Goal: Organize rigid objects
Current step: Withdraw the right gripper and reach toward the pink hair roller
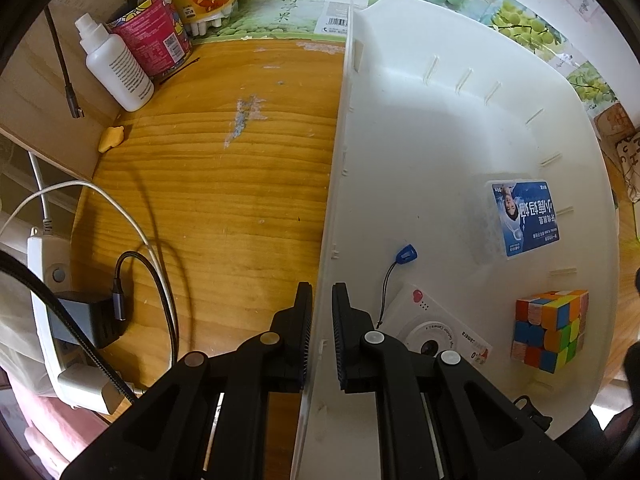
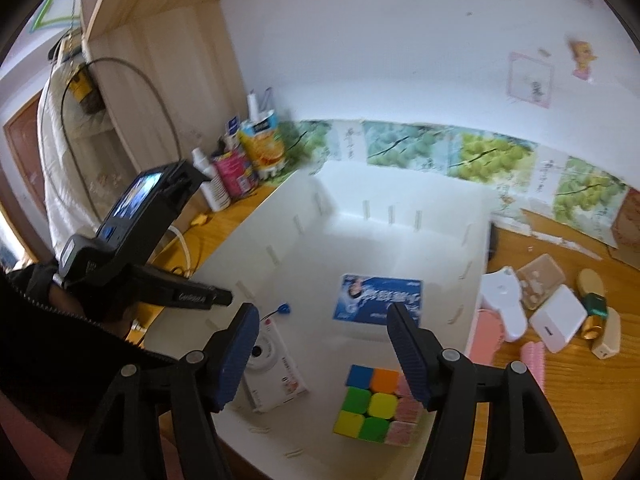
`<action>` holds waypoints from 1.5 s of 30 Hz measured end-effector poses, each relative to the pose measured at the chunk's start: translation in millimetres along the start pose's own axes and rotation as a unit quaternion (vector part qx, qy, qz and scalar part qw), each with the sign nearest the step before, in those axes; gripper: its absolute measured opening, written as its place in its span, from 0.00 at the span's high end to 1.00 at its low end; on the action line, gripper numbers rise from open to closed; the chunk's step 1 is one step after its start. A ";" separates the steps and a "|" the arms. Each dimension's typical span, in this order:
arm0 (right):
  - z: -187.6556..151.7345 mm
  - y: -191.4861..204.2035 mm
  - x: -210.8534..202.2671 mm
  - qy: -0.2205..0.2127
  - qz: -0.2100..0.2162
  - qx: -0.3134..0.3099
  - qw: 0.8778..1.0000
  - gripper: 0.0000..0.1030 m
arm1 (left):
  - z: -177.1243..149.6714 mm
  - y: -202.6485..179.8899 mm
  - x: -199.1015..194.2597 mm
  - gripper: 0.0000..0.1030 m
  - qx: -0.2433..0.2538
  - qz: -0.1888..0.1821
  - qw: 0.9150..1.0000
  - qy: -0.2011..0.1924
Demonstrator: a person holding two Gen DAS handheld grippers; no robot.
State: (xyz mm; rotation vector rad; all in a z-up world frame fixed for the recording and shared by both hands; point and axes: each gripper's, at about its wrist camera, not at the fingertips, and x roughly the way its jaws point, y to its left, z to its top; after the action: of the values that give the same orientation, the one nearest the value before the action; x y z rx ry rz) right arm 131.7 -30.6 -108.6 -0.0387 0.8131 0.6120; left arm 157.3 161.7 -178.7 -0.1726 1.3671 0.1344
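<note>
A big white bin (image 1: 440,140) stands on the wooden desk (image 1: 220,180). My left gripper (image 1: 322,292) is shut on the bin's left wall, one finger outside and one inside. In the bin lie a colour cube (image 1: 550,330), a white toy camera (image 1: 428,336) with a blue strap tag (image 1: 407,255), and a clear box with a blue label (image 1: 524,220). My right gripper (image 2: 322,312) hangs open over the bin (image 2: 304,248), nothing between its fingers. The cube (image 2: 376,404) sits just below its right finger, the camera (image 2: 272,372) by its left finger, and the blue-label box (image 2: 378,296) beyond.
Right of the bin lie a white device (image 2: 506,304), a white box (image 2: 558,320), pink pieces (image 2: 534,360) and a gold-green bottle (image 2: 592,300). At the desk's back left stand a white bottle (image 1: 116,68) and a pink cup (image 1: 154,36). A power strip (image 1: 52,300) with cables lies left.
</note>
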 end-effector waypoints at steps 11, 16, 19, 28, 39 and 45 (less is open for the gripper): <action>-7.3 -35.9 -27.6 -0.050 -0.051 0.057 0.996 0.30 | 2.2 2.4 2.3 0.92 0.005 -0.003 1.000 0.001; -16.7 -58.7 -37.2 -0.053 -0.066 0.092 0.992 0.30 | 2.2 0.7 2.5 0.92 -0.002 0.004 1.000 0.001; -22.3 -72.7 -39.8 -0.048 -0.067 0.108 0.991 0.29 | 2.0 2.5 0.3 0.92 -0.019 0.007 1.000 -0.002; -36.1 -108.6 -31.4 0.013 -0.096 0.125 0.987 0.24 | 2.6 2.8 -1.7 0.90 -0.053 0.017 0.998 -0.001; -57.8 -134.5 -9.9 0.128 -0.098 0.082 0.984 0.24 | 5.5 7.7 1.0 0.87 -0.091 0.017 0.996 0.009; -65.2 -148.1 6.5 0.190 -0.078 0.059 0.977 0.31 | 5.5 7.8 1.7 0.85 -0.116 0.026 0.993 0.009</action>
State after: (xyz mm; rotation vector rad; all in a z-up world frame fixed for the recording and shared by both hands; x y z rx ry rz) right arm 169.4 -166.9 -187.5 -0.1132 1.2031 0.4110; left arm 161.4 170.4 -179.7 -0.3335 1.3718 0.3366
